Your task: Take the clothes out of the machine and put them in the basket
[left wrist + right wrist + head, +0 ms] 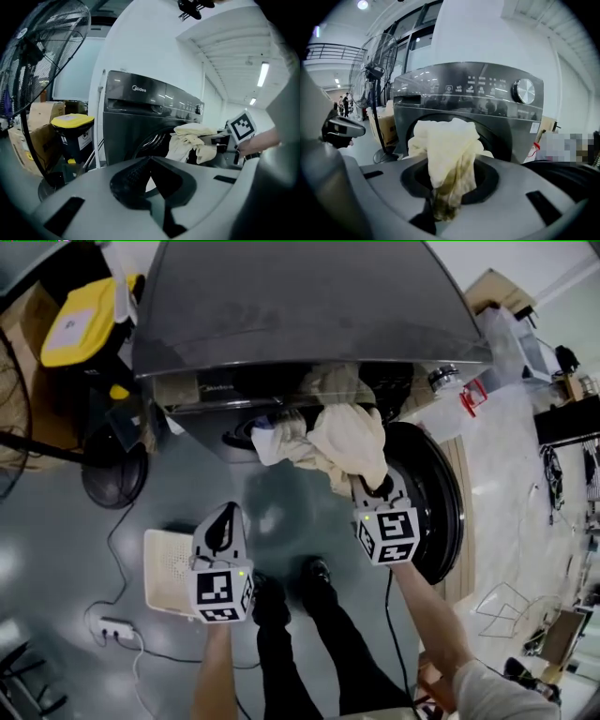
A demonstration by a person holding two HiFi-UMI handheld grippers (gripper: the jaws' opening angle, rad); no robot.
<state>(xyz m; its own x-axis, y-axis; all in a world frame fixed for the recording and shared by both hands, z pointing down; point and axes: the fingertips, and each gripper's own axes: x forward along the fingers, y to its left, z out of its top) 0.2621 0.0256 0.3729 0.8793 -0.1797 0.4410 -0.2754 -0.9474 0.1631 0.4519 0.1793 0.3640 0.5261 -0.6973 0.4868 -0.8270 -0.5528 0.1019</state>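
Facing the washing machine (309,306), which fills the top of the head view. Its round door (441,512) is swung open at centre right. White basket (167,568) sits on the floor, lower left. Cream cloth (342,442) hangs at the drum opening, mid-frame. My right claw (377,486) is nearly closed, pinching a bunched fold of that cloth. My left claw (225,514) overlaps the basket's right edge in frame, jaws together, nothing in them.
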